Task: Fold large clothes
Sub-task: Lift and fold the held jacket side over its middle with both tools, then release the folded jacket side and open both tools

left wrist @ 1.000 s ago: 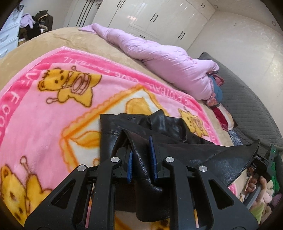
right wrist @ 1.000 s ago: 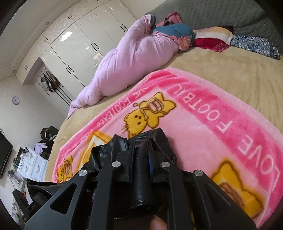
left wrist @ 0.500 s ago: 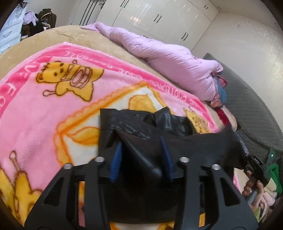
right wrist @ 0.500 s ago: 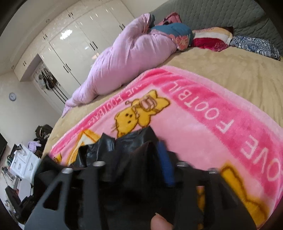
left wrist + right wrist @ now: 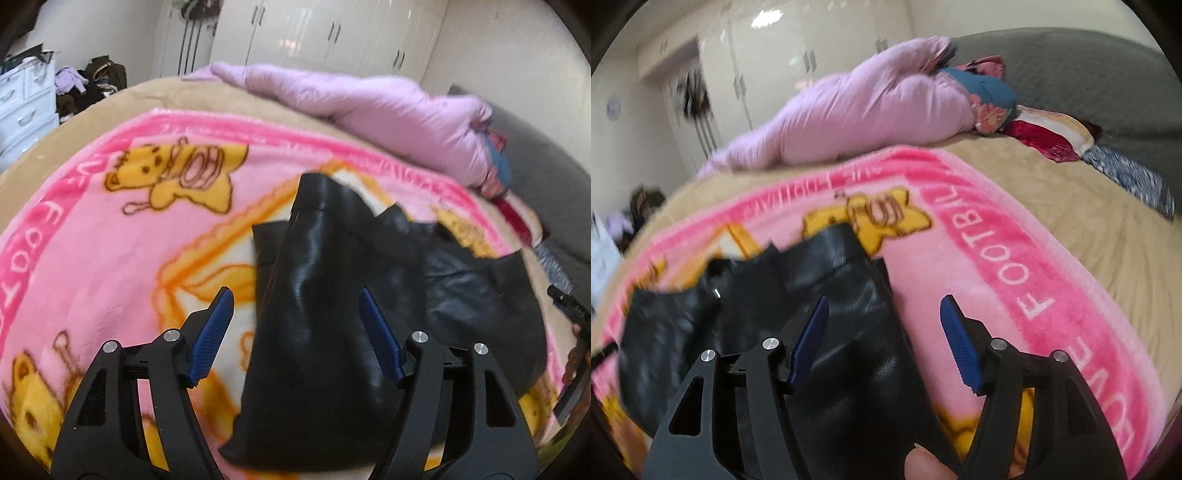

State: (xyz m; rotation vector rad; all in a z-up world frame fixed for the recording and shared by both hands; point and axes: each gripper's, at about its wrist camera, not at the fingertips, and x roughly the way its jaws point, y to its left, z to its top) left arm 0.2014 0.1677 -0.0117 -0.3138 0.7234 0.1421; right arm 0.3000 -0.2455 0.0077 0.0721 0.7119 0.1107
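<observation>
A black leather jacket [image 5: 317, 295] lies crumpled on a pink cartoon blanket [image 5: 110, 258]. One folded part of it runs toward me between the blue pads [image 5: 218, 332] of my left gripper [image 5: 295, 291]. Those jaws are opening and do not press on the leather. In the right wrist view the jacket [image 5: 757, 295] lies to the left and under my right gripper [image 5: 884, 299], whose jaws are also opening; leather lies loose between them beside the left pad [image 5: 809, 339], untouched. A person's fingertip [image 5: 919, 461] shows at the bottom edge.
A lilac duvet [image 5: 369, 107] is bunched along the bed's far side, with pillows [image 5: 1052, 136] by a grey headboard [image 5: 1089, 74]. White wardrobes [image 5: 314, 33] stand behind. White drawers [image 5: 26, 99] with piled clothes are at the left. Tan bedspread [image 5: 1089, 229] surrounds the blanket.
Both grippers were shut on folds of the jacket; both have opened wide and let go. The jacket has dropped flat onto the blanket, and both views have sunk and rolled.
</observation>
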